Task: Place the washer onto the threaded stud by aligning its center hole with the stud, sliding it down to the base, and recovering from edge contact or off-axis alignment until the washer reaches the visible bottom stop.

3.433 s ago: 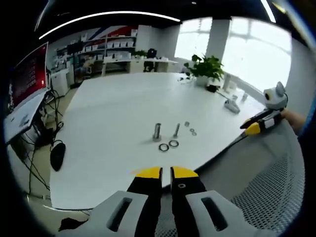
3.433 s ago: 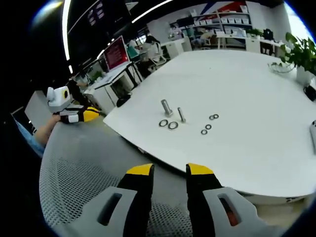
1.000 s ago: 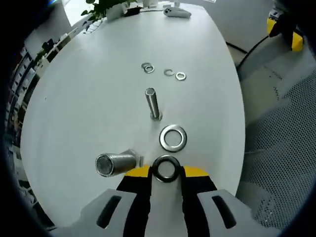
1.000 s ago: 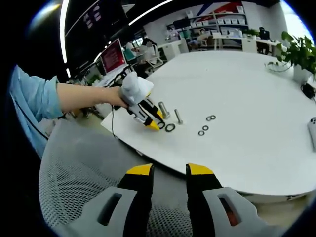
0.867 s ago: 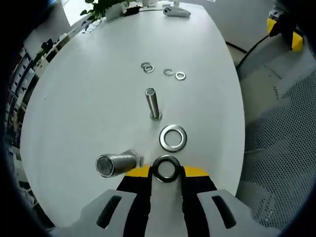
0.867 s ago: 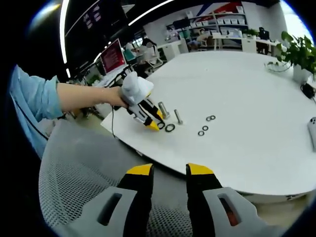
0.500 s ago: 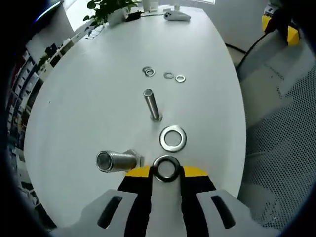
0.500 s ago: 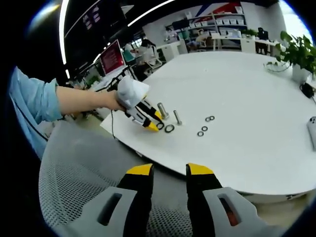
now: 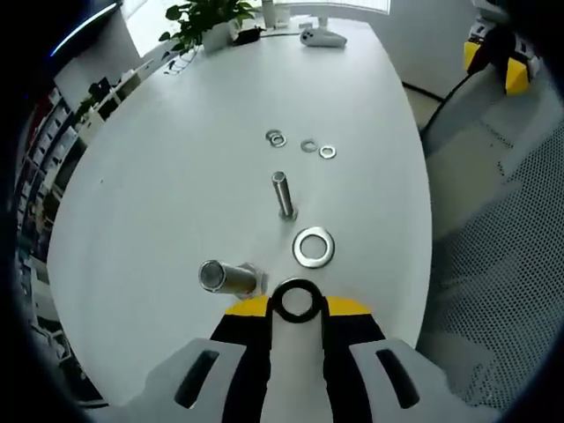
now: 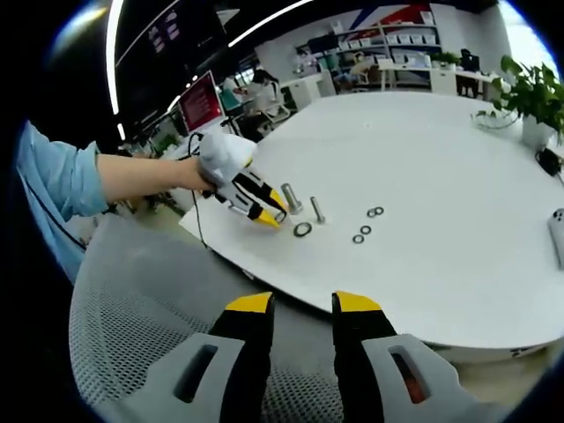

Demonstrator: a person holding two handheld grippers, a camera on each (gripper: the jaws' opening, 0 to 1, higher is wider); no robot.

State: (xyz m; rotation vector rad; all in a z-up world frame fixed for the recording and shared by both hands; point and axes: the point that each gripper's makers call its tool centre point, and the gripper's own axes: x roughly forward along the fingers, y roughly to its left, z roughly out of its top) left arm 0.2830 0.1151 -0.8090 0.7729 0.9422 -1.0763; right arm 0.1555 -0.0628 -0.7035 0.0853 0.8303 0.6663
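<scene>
In the left gripper view my left gripper (image 9: 297, 307) is shut on a dark washer (image 9: 297, 300), held flat between its yellow tips just above the white table (image 9: 159, 185). A thick threaded stud (image 9: 226, 277) stands close on the left and a thin stud (image 9: 282, 194) stands farther ahead. A second large washer (image 9: 314, 248) lies between them. In the right gripper view the left gripper (image 10: 270, 218) hovers beside the thick stud (image 10: 290, 197), the thin stud (image 10: 317, 208) and the lying washer (image 10: 302, 229). My right gripper (image 10: 302, 305) is open over a mesh chair.
Several small washers (image 9: 308, 145) lie beyond the thin stud. A potted plant (image 9: 207, 19) and a white device (image 9: 322, 36) sit at the table's far end. The grey mesh chair (image 10: 132, 326) is near the table edge. A hand and a blue sleeve (image 10: 53, 181) hold the left gripper.
The left gripper has risen and drawn back a little, lifting the dark washer off the table beside the thick stud. The right gripper has stayed still and open.
</scene>
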